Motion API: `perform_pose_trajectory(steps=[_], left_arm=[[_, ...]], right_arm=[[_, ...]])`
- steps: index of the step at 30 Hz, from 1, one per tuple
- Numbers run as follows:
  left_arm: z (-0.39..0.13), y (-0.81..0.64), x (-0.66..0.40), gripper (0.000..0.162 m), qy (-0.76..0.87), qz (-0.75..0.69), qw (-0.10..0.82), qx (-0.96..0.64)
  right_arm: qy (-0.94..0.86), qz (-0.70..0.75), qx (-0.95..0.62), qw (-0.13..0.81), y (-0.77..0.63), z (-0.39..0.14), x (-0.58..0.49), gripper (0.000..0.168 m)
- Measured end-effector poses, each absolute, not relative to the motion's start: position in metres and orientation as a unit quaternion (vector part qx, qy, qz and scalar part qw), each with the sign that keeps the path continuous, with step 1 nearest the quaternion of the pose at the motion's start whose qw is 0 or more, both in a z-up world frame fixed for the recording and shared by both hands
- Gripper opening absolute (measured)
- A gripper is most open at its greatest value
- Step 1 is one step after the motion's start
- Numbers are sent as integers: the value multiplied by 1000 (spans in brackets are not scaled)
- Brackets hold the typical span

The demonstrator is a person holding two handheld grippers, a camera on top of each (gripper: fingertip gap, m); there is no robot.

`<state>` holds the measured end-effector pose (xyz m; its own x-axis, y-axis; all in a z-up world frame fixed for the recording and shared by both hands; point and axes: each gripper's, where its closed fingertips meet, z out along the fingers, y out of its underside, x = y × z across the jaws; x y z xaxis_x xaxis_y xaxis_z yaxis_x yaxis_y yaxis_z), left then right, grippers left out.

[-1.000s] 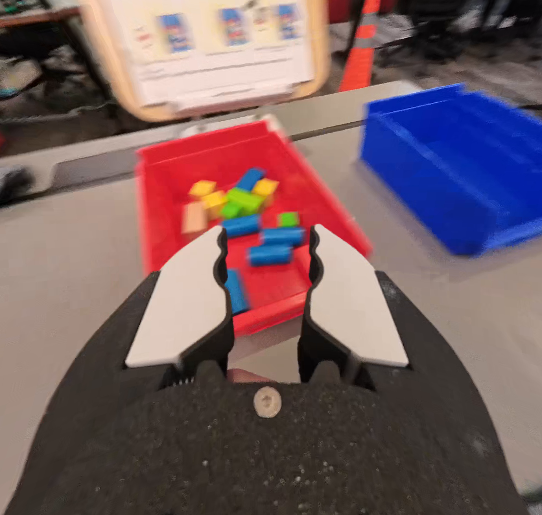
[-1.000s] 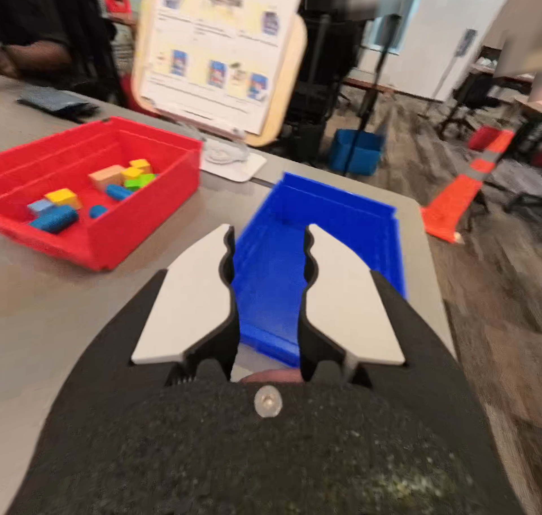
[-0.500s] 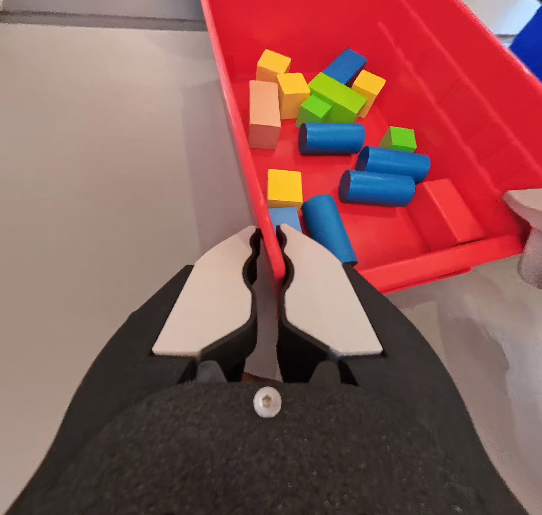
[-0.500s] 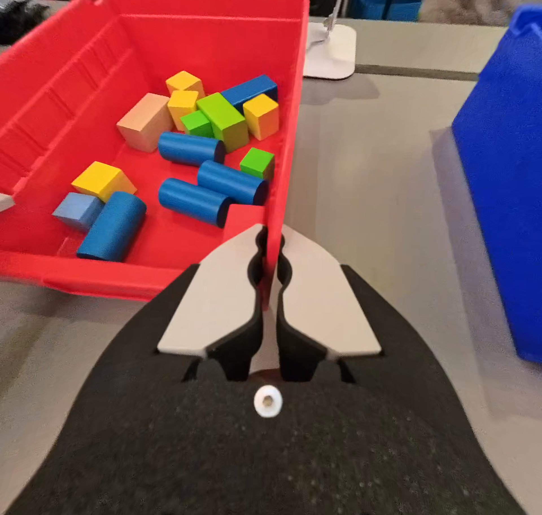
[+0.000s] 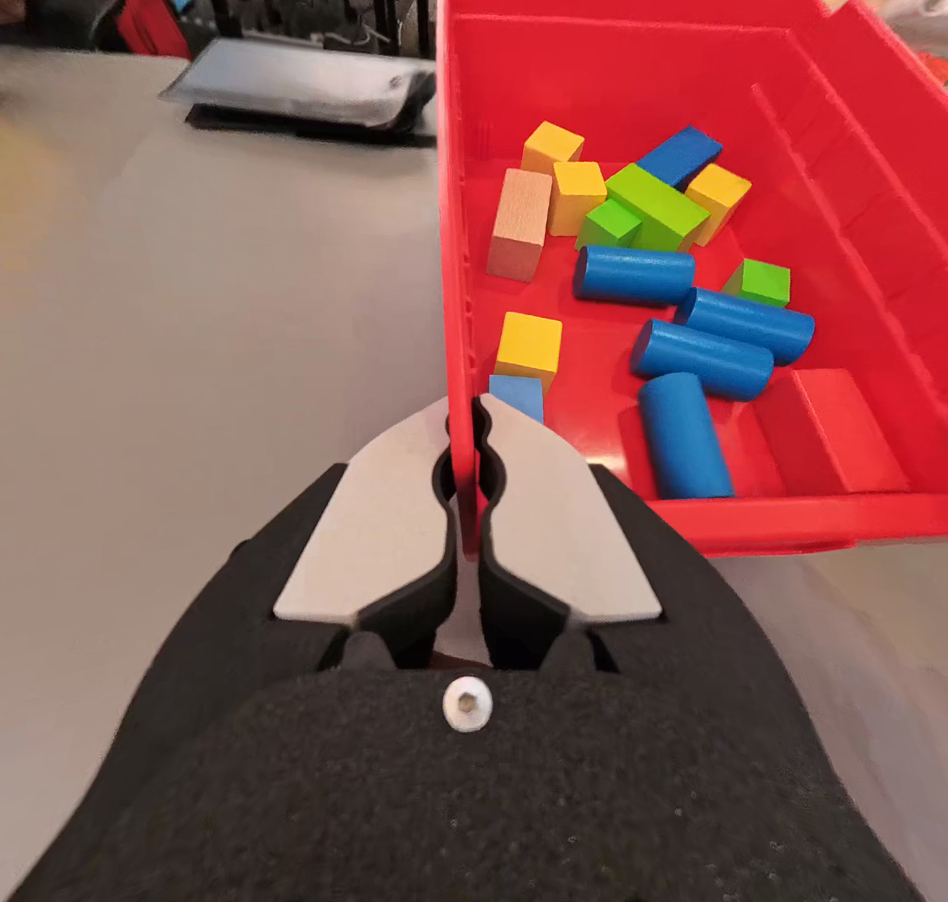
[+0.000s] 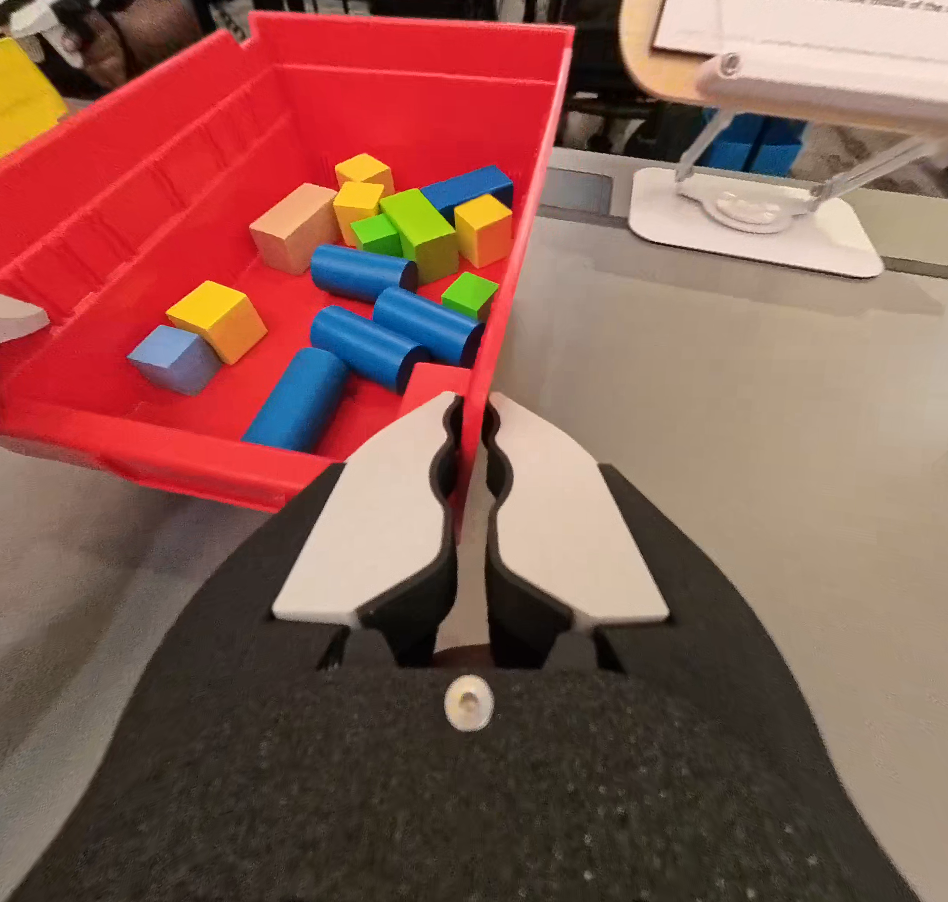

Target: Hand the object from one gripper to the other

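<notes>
Both jaws nearly closed, the left gripper [image 5: 461, 410] pinches the red bin [image 5: 641, 61] wall at its 9 o'clock side, the right gripper [image 6: 473, 405] its 3 o'clock wall, wooden blocks [image 6: 420, 230] inside

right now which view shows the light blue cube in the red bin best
The right wrist view: the light blue cube sits fully exposed beside a yellow cube. In the left wrist view only its top shows, behind the left claw, which grips the red bin.

a grey table [image 5: 205, 313] fronts dim clutter, with a white-based document stand [image 6: 754, 230] at its far edge.
</notes>
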<state>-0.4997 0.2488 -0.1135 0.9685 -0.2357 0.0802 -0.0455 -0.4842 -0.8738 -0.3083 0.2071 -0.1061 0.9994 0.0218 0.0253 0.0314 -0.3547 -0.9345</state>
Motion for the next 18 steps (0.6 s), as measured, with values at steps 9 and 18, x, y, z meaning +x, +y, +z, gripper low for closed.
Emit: perform_pose_trajectory(steps=[9,18], left_arm=[[-131,252,-519,4,51,-122,491,-861],[-70,204,-515,41,38,-103,572,-812]], right_arm=[[-36,44,-834,548,202,-135,-336,10],[-190,161,-835,490,117,-88,-249,33]])
